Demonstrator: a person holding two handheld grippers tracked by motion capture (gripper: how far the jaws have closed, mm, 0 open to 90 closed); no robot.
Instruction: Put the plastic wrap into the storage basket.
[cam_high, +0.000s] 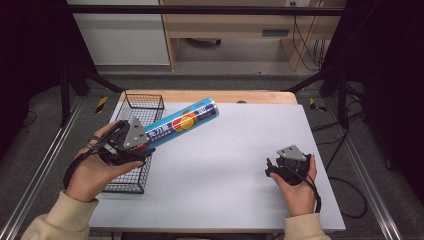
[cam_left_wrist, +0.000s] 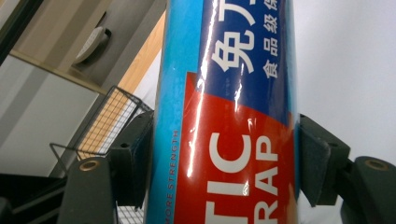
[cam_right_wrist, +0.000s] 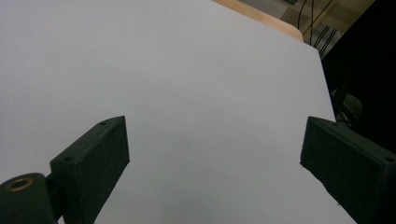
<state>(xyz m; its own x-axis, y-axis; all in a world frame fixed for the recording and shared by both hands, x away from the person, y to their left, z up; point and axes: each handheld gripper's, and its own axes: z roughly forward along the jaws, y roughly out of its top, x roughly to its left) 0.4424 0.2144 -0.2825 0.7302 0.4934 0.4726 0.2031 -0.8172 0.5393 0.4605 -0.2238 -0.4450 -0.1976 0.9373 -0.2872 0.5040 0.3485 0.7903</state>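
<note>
Where wide-jawed, right gripper (cam_right_wrist: 215, 154) empty

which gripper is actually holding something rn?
The left gripper: its jaws are clamped on the blue wrap tube, held over the wire basket. The right gripper is open over bare table.

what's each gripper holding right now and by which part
The left gripper clamps the blue plastic-wrap box by its lower, red-labelled end. The right gripper stands open, holding nothing.
</note>
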